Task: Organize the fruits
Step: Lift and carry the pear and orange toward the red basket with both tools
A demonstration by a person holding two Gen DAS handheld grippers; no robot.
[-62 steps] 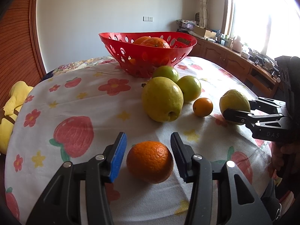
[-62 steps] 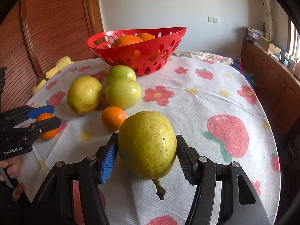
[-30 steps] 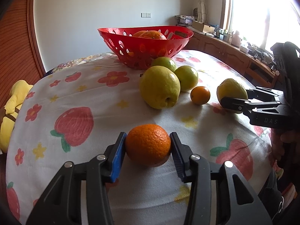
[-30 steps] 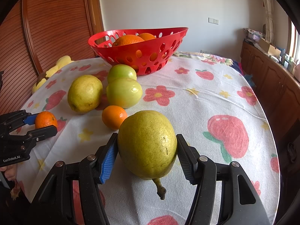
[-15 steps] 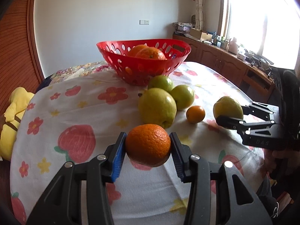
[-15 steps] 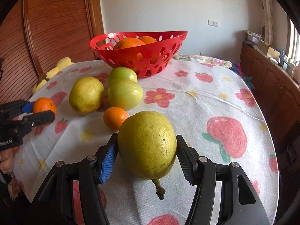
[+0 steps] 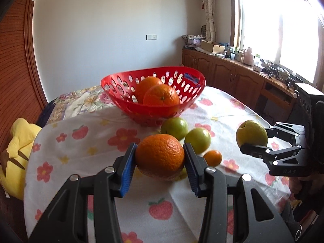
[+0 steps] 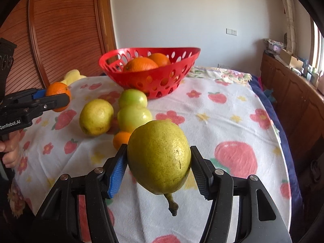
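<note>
White walls (image 7: 97,30) carry a light switch (image 7: 151,37). A bright window (image 7: 283,20) with a pale curtain (image 7: 209,10) lights cluttered wooden cabinets (image 7: 232,75). A ribbed wooden door (image 8: 66,30) stands beyond the cloth-covered desk (image 8: 232,109).

The orange (image 7: 159,155) had dimpled, matt peel; the pear (image 8: 159,157) looked smooth and speckled. The basket (image 7: 121,85) was glossy plastic (perforated), the tablecloth (image 8: 232,121) soft printed fabric.

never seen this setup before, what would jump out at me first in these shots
A big orange clamped in the left hand-held gripper and a yellow-green pear clamped stem-down in the right hand-held gripper, both raised above the flowery tablecloth. Behind them, a red perforated basket holding two oranges.
</note>
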